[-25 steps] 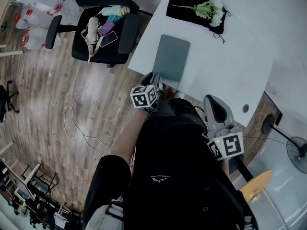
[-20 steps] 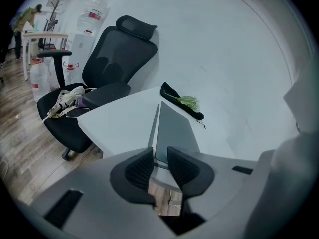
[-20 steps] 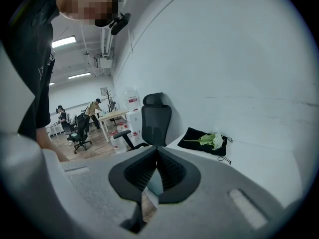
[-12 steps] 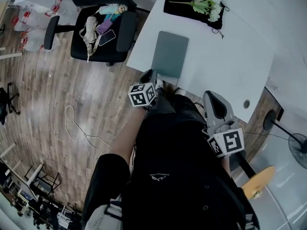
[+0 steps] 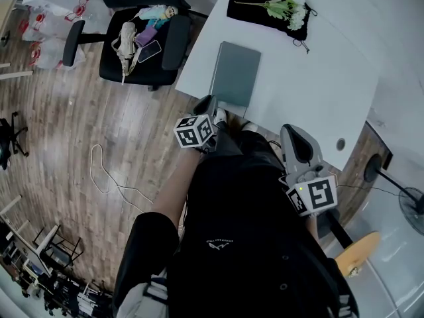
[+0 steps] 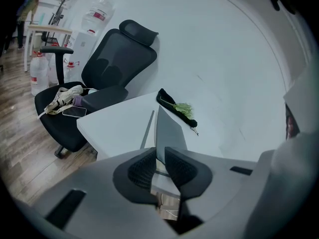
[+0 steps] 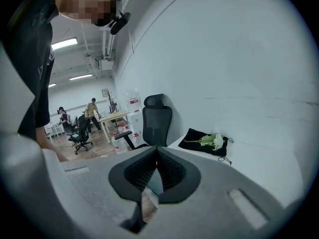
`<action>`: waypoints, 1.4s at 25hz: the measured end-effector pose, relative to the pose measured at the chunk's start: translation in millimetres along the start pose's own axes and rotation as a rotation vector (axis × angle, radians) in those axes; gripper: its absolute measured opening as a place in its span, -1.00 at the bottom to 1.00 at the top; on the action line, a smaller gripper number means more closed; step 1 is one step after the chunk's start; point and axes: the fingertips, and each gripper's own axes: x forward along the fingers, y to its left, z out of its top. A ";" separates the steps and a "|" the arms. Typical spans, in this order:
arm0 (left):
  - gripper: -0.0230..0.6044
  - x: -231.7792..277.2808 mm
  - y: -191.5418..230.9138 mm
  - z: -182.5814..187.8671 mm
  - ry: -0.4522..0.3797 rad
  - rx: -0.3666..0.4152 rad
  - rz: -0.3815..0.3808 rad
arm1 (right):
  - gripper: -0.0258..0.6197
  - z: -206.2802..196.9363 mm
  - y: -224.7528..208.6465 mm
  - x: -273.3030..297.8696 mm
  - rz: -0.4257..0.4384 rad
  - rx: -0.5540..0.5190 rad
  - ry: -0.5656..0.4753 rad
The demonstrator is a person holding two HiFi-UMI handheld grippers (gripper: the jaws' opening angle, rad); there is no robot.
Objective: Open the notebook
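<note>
Left gripper (image 6: 160, 156), jaws just closing, seemingly pinches notebook (image 6: 169, 128) (near edge)

At the upper left of the head view a black office chair (image 5: 132, 52) stands on the wooden floor (image 5: 53, 124). Its seat holds a phone (image 5: 150, 52) and what may be a doll (image 5: 159, 13). A white cable (image 5: 91, 167) loops at mid-left. Top centre, on the white table (image 5: 318, 91), white flowers (image 5: 291, 10) lie on a black cloth (image 5: 255, 5). A fan (image 5: 412, 209) stands at the right edge.

Right gripper (image 7: 156, 151) jaws together; flower (image 7: 214, 141) on black cloth (image 7: 192, 146).
</note>
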 end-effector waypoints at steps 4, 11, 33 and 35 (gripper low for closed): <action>-0.75 -7.6 -13.0 6.9 -0.018 -0.020 -0.060 | -0.91 1.0 0.8 -1.4 0.005 -0.008 -0.008; -0.75 -8.6 -26.1 4.2 0.015 0.023 -0.084 | -0.91 1.9 -2.5 -5.3 -0.006 -0.004 -0.022; -0.89 -13.2 -38.2 3.2 0.032 0.184 0.005 | -0.91 -2.2 -7.9 -23.0 -0.023 0.029 -0.075; -0.89 -14.8 -41.6 3.7 0.021 0.178 0.010 | -0.91 -3.0 -10.7 -27.4 -0.019 0.032 -0.077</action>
